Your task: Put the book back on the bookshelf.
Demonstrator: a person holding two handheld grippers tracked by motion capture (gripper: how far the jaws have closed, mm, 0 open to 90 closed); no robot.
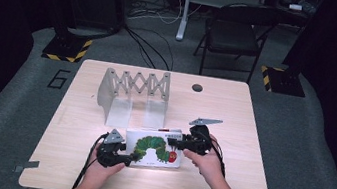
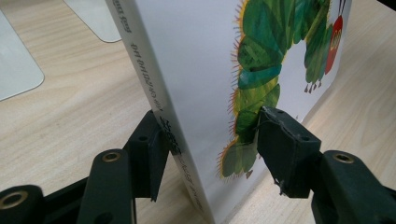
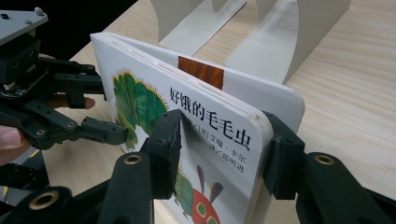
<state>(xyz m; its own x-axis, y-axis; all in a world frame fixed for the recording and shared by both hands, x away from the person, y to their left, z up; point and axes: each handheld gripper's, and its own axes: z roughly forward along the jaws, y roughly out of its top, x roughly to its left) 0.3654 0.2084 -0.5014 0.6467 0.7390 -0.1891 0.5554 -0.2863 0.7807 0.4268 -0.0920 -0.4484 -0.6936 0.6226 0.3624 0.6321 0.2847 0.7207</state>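
A white board book [image 1: 153, 148] with a green caterpillar on its cover sits near the table's front edge, between my two grippers. My left gripper [image 1: 132, 159] is shut on its lower left corner by the spine. In the left gripper view its pads press the back and the cover of the book [image 2: 201, 70]. My right gripper [image 1: 180, 142] is shut on the upper right corner. In the right gripper view its jaws clamp the book [image 3: 154, 93] beside the printed title, and the left gripper [image 3: 106, 109] shows beyond. I cannot tell whether the book touches the table.
A grey expandable metal book rack [image 1: 134, 89] stands just behind the book, and its base plates [image 3: 275, 42] lie flat on the wooden table [image 1: 233, 119]. A dark cable hole [image 1: 197, 87] is at the back. A folding chair [image 1: 233, 33] stands beyond the table.
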